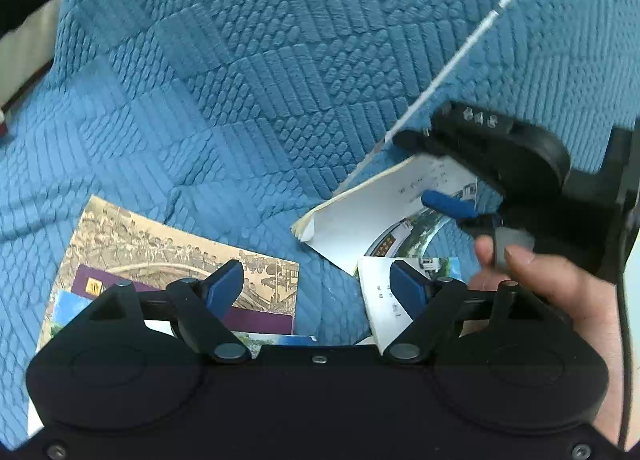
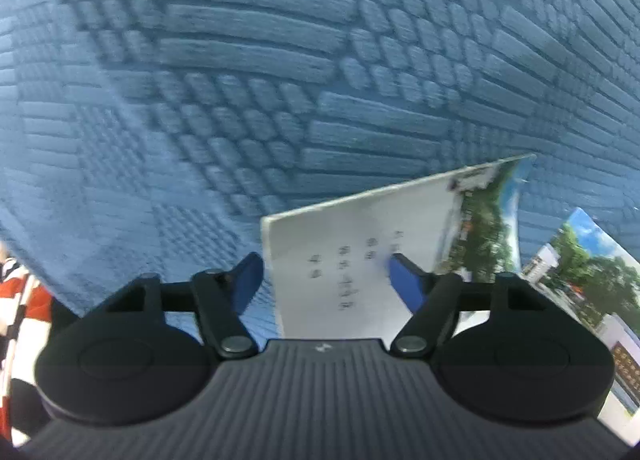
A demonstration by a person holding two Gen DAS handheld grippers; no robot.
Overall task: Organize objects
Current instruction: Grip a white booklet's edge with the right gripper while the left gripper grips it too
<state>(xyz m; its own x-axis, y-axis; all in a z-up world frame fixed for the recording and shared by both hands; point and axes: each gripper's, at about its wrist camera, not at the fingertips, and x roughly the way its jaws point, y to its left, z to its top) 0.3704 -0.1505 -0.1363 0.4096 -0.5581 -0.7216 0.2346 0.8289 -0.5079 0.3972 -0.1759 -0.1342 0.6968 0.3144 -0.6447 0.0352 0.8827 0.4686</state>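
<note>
Just inside the right gripper (image 2: 326, 280) jaws, white booklet (image 2: 352, 260), unpinched

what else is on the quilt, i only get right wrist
Observer: A stack topped by a painted cover lies left of your booklet.
Operator: where's the left gripper
Observer: The left gripper is open, hovering just right of that stack.
Operator: anything loose nearby
Observer: A white cord runs across the quilt, ending by your booklet.
</note>
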